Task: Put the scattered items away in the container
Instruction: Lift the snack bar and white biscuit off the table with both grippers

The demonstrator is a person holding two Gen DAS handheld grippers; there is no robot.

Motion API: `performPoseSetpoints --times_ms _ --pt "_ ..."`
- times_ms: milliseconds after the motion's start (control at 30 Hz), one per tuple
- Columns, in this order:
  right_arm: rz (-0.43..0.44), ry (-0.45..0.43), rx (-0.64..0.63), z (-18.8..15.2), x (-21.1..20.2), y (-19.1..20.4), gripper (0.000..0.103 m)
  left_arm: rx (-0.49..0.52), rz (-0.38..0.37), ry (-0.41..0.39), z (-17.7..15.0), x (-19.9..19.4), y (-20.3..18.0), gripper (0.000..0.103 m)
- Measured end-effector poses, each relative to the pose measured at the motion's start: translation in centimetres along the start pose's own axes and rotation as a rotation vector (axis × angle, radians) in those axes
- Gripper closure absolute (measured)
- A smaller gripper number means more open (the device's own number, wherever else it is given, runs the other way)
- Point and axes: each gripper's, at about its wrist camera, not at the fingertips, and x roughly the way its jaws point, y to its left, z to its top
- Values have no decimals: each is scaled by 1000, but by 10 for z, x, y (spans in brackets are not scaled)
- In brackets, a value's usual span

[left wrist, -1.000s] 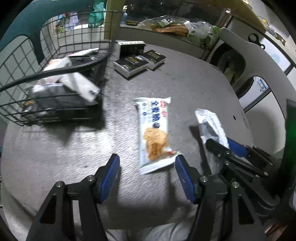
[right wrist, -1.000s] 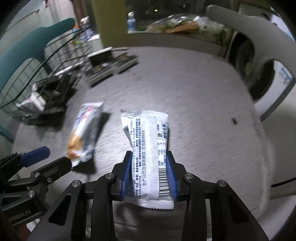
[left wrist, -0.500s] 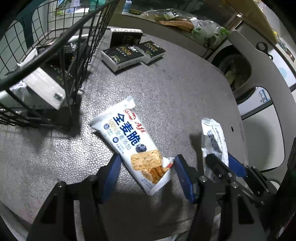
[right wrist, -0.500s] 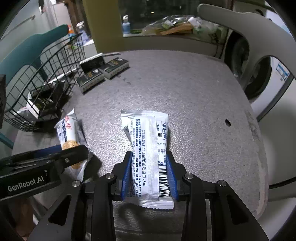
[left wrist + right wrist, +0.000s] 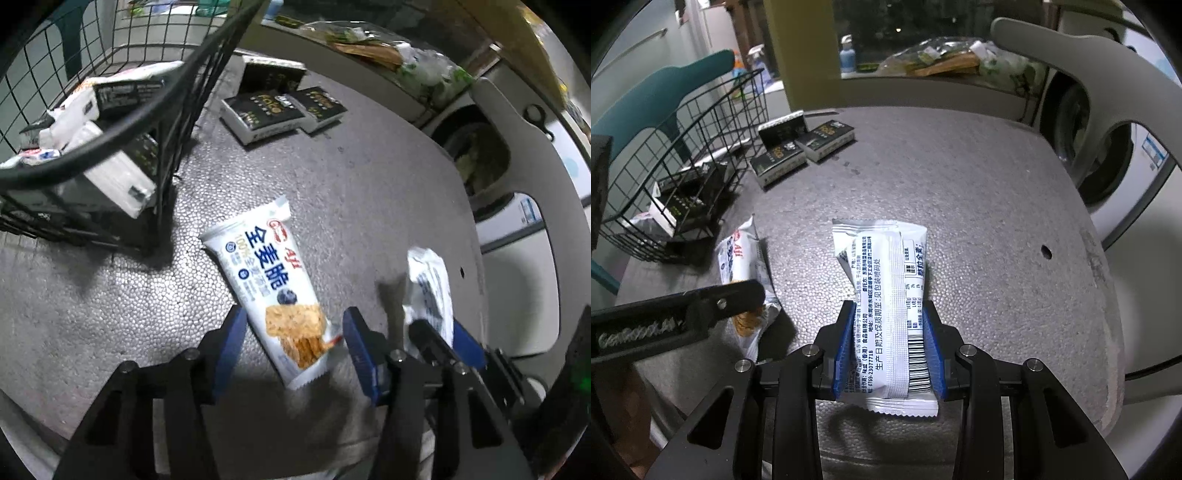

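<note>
On the grey surface [image 5: 369, 206], the left tool [image 5: 291, 347] straddles the lower end of a cracker pack [image 5: 271, 291], its blue pads [image 5: 231, 343] not yet pressing and its jaws closing only slightly. The pack lies flat, slanting toward the wire basket [image 5: 177, 92] (already holding several boxes and packets). Beside it, the right tool [image 5: 888, 354] is clamped on a white pack [image 5: 886, 295], printed back up, its far end reaching out over the surface. Three black boxes [image 5: 779, 157] sit near the basket, outside it.

White snack packet [image 5: 886, 317] between blue pads [image 5: 846, 350]
</note>
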Motion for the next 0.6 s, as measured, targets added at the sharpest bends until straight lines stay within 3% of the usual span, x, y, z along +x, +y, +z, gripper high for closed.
performPoseSetpoints --times_ms 100,133,233,400,600 --pt "0 -1 5 0 0 -2 68 1 24 11 2 8 0 44" --pt "1 -2 6 0 0 -3 68 10 26 8 3 7 -1 53" --pt "9 -6 8 1 -2 -3 68 29 9 32 0 5 3 65" --pt "16 -9 1 0 -3 1 68 91 38 45 -7 -2 5 66" --pt "13 -5 -3 -1 -4 3 68 110 62 35 -5 1 4 51"
